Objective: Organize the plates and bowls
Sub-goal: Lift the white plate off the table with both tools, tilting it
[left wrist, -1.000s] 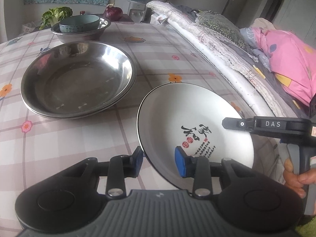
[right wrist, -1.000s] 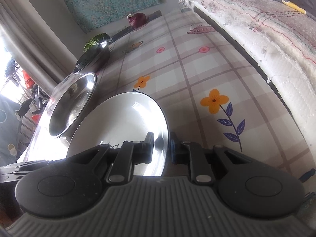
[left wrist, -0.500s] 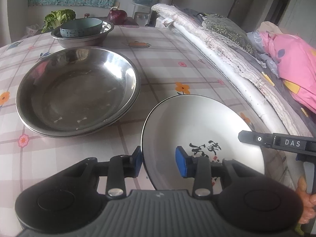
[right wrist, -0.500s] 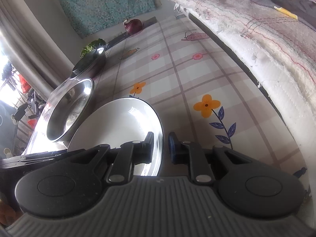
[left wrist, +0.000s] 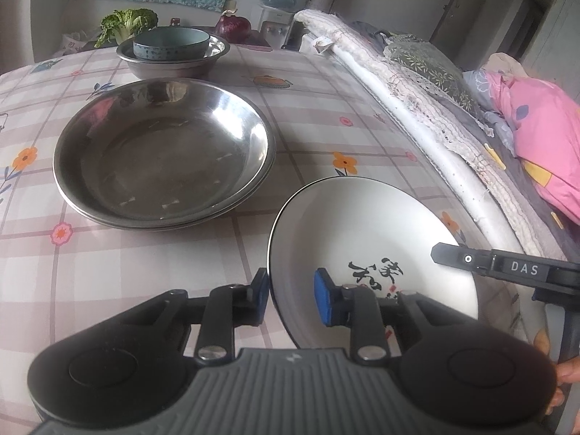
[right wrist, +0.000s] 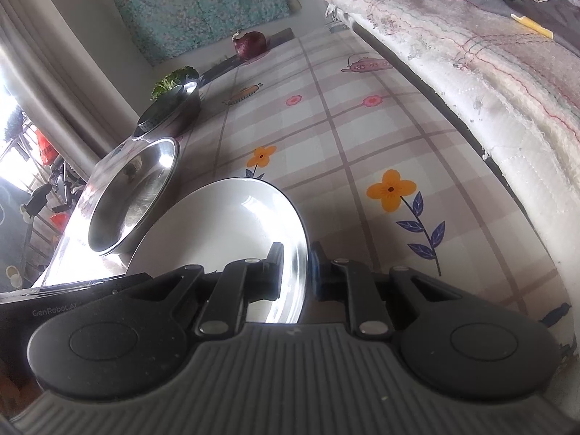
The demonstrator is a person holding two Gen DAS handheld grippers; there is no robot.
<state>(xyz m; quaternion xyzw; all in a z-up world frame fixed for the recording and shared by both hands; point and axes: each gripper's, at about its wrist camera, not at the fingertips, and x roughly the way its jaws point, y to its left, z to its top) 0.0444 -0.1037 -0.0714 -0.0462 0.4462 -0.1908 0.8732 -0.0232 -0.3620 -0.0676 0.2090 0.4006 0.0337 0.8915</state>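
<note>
Plates and bowls share a table (left wrist: 319, 116) spread with a checked, flower-printed cloth, and a bed (left wrist: 453, 108) piled with quilts runs along its far-right edge. Largest of the dishes is a wide steel basin (left wrist: 163, 152), which seems to sit nested in a second one of the same kind; it stands left of centre in the left wrist view. Behind it, toward the far end of the table, a smaller steel bowl (left wrist: 174, 59) carries a pale blue ceramic bowl (left wrist: 170, 43) inside it. A leafy green vegetable (left wrist: 127, 23) and a red onion (left wrist: 233, 27) lie just beyond.

Nearest the cameras is a white plate (left wrist: 362, 224) with a dark rim and black calligraphy on its face. It is tilted, held between both tools. The left gripper (left wrist: 291, 295) straddles the plate's near-left rim, one blue pad (left wrist: 324, 301) over the face and the other under the rim; its jaws are closing, with a gap visible at the inner pad. The right gripper (right wrist: 295, 270) is clamped on the opposite rim (right wrist: 301, 235), jaws nearly together with the rim pinched between them. A fingertip (left wrist: 567, 373) of the person shows at the right edge.
</note>
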